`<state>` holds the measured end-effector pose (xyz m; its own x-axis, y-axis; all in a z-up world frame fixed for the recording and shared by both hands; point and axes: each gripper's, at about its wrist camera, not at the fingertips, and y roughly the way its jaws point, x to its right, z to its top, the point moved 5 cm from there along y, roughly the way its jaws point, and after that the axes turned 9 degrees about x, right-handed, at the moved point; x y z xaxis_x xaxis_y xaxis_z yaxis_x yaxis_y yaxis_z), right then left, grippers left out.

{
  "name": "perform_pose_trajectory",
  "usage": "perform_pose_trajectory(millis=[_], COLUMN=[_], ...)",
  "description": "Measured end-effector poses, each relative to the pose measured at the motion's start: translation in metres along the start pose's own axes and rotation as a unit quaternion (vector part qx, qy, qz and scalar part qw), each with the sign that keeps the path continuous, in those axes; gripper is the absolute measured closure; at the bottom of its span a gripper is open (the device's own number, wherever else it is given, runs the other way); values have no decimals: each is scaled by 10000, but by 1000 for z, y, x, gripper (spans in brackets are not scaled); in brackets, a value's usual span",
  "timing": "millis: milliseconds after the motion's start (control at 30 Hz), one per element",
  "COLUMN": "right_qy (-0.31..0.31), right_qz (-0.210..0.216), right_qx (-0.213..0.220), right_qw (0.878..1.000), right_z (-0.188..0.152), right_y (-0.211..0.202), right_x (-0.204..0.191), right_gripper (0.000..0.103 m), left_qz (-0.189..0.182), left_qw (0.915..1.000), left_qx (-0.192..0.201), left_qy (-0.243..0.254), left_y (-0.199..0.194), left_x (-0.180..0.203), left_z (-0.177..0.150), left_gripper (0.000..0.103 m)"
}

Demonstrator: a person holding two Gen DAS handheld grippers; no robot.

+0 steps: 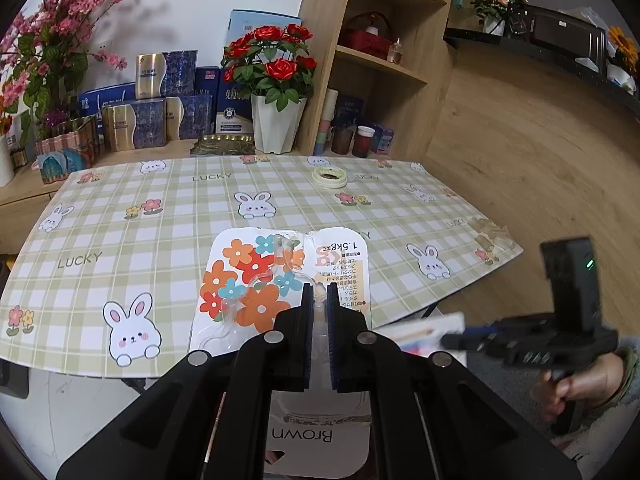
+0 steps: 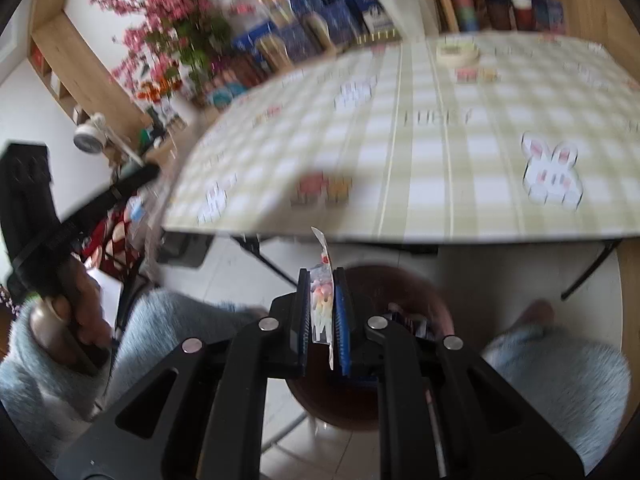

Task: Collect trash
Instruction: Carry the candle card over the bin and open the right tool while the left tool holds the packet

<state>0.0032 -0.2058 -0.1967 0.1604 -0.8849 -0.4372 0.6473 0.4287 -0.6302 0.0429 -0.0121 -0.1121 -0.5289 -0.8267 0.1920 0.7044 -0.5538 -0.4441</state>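
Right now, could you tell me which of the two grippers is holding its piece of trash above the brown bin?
The right gripper: its thin wrapper hangs over the brown bin; the left gripper's flowered package is over the table.

Rose pot point(image 1: 276, 120) behind bunny tablecloth point(image 1: 160, 208); tape roll point(image 1: 329, 177).

Wall point(image 1: 192, 4): white, far behind table.
Table point(image 1: 192, 216): green checked cloth, rabbits, "LUCKY".
Shelving point(image 1: 372, 56): light wood, far right.
Floor point(image 1: 532, 152): wood planks, right.
Roses point(image 1: 276, 60): red, white pot, far edge.
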Motion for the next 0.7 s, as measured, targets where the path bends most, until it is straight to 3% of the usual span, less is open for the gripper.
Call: perform_pose_trajectory(millis=[333, 433, 500, 600, 667, 700], right_qy=[22, 135, 113, 5, -32, -26], right_qz=[-607, -592, -591, -669, -707, -744], right_qx=[-536, -506, -352, -33, 147, 266], right_qw=[9967, 9969, 9976, 9978, 9974, 9969], right_z=[-29, -25, -19, -9, -6, -4], right_y=[35, 38, 35, 24, 18, 14], right_x=[20, 23, 22, 20, 21, 22], right_gripper=[87, 69, 42, 16, 6, 6], left_qz=[21, 27, 22, 9, 12, 11], left_qw=[9998, 9998, 9998, 9997, 9996, 9995], left_qx=[-132, -176, -195, -229, -278, -302], left_qy=[-124, -80, -67, -69, -72, -76], left_y=[-1, 0, 2, 3, 5, 6], left_x=[2, 4, 4, 4, 5, 4], left_z=[-21, -26, -27, -30, -34, -35], left_gripper=[96, 96, 96, 96, 96, 96])
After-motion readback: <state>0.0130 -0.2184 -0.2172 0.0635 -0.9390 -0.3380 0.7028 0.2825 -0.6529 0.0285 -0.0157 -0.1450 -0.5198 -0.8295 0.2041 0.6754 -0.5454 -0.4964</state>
